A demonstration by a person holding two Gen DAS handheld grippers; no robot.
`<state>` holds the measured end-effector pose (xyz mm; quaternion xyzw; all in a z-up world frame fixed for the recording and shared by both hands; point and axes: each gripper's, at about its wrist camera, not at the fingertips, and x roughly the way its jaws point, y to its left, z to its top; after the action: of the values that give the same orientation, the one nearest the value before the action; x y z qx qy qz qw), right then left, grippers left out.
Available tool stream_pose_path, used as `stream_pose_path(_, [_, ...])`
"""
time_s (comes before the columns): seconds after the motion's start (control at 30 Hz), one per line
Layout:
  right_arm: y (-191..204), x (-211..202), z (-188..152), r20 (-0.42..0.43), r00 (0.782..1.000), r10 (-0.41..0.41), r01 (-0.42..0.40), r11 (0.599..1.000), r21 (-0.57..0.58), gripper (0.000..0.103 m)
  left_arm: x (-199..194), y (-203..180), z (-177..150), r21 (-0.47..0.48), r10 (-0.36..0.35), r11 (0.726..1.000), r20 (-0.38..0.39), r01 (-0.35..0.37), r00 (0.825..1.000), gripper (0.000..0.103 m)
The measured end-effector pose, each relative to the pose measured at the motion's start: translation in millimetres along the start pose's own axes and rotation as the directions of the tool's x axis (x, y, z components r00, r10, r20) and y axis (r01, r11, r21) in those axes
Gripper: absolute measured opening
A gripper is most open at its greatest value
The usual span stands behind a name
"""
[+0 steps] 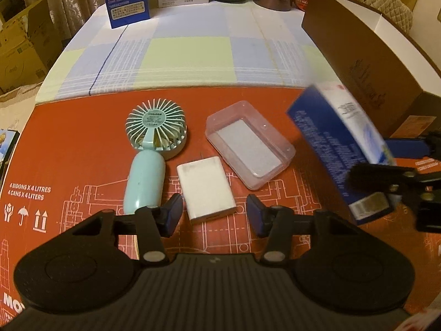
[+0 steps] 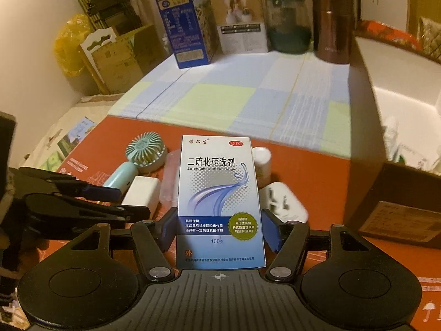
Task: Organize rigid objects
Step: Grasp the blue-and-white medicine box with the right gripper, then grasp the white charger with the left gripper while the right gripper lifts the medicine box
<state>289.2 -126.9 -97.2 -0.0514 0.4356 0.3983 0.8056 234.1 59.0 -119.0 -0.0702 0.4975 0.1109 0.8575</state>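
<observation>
The table [image 1: 193,49] carries a checked cloth at the back and a flattened red cardboard sheet [image 1: 82,149] at the front, where the items lie. A large open brown carton [image 1: 366,63] stands at the right edge of that sheet.

My right hand-held gripper [image 2: 219,227] pinches a blue-and-white medicine box [image 2: 219,193] by its lower sides, both pads pressed against it. The box is upright in my grip and clear of the sheet, just left of the carton.

My left hand-held gripper [image 1: 214,212] stands partly spread, its pads either side of the near end of a white charger block [image 1: 206,190] lying flat on the sheet. A gap shows on each side; I hold nothing with it.

Just right of the charger lies a clear plastic case [image 1: 249,143]. Just left lies a mint handheld fan [image 1: 151,149], head pointing away. Behind the medicine box the right wrist view shows a white plug adapter [image 2: 284,201] and a small white bottle [image 2: 261,160], both partly hidden.
</observation>
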Motion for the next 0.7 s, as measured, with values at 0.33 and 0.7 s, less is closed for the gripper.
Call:
stream_pose_path(0.33, [-21.8, -30.7, -10.1, 0.009, 0.998, -0.055, 0.055, 0.997, 0.055, 0.060, 8.2, -2.3, -0.4, 0.006, 0.033, 0.999, 0.005, -0.033, 0.999, 0.035])
stream_pose_path(0.7, [-46.0, -58.2, -38.7, -0.042, 0.988, -0.152, 0.153, 0.987, 0.047, 0.060, -17.6, -12.2, -40.6, 0.060, 0.006, 0.998, -0.014, -0.005, 1.000, 0.035])
